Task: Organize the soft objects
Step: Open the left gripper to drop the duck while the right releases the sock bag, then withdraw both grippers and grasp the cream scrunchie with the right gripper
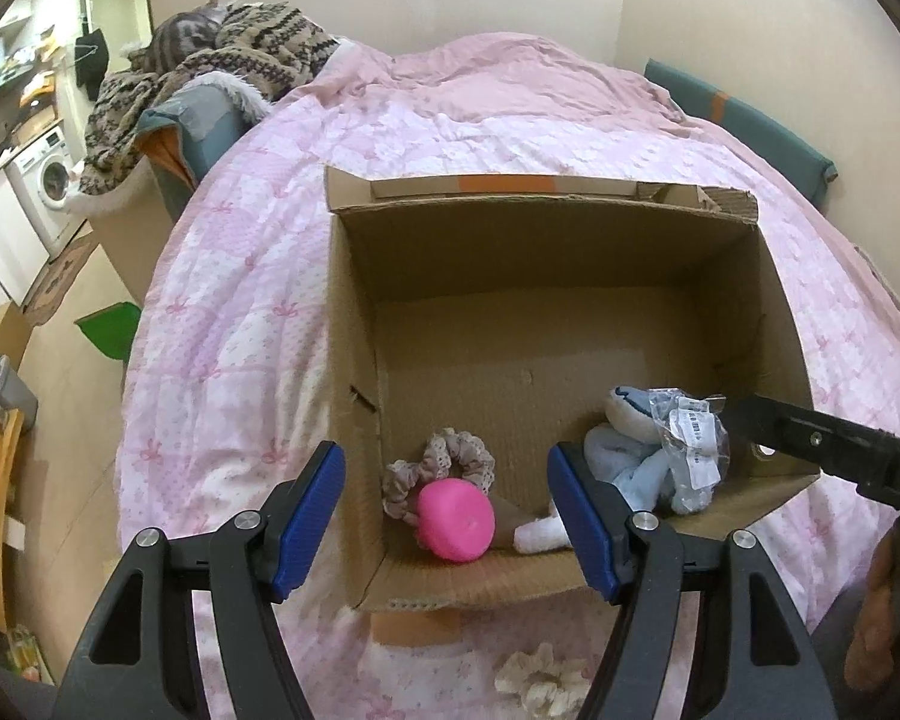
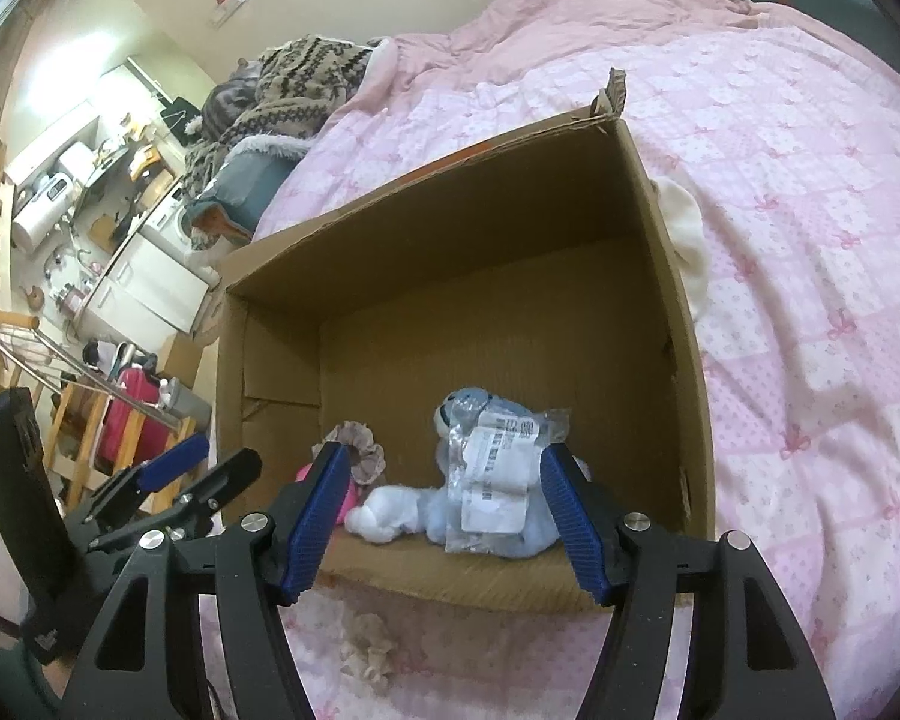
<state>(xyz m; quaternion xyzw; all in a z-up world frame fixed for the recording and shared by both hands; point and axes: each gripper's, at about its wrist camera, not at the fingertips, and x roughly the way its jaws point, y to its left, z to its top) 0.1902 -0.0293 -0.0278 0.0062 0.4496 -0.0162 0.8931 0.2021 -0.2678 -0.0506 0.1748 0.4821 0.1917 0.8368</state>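
Note:
An open cardboard box [image 1: 510, 240] sits on the pink bed quilt. Inside near the front lie a pink soft ball [image 1: 455, 519], a beige lace scrunchie [image 1: 450, 462], and a light blue plush toy [image 1: 642, 456] with a clear plastic tag bag [image 2: 498, 474]. My left gripper [image 1: 447, 522] is open and empty above the box's front edge, over the pink ball. My right gripper [image 2: 444, 516] is open and empty over the plush toy [image 2: 480, 516]. A cream scrunchie [image 1: 540, 678] lies on the quilt in front of the box; it also shows in the right wrist view [image 2: 366, 648].
A white soft item [image 2: 687, 234] lies on the quilt behind the box's right wall. A patterned knit blanket [image 1: 210, 72] is heaped at the bed's far left. A washing machine [image 1: 48, 180] and furniture stand on the floor to the left.

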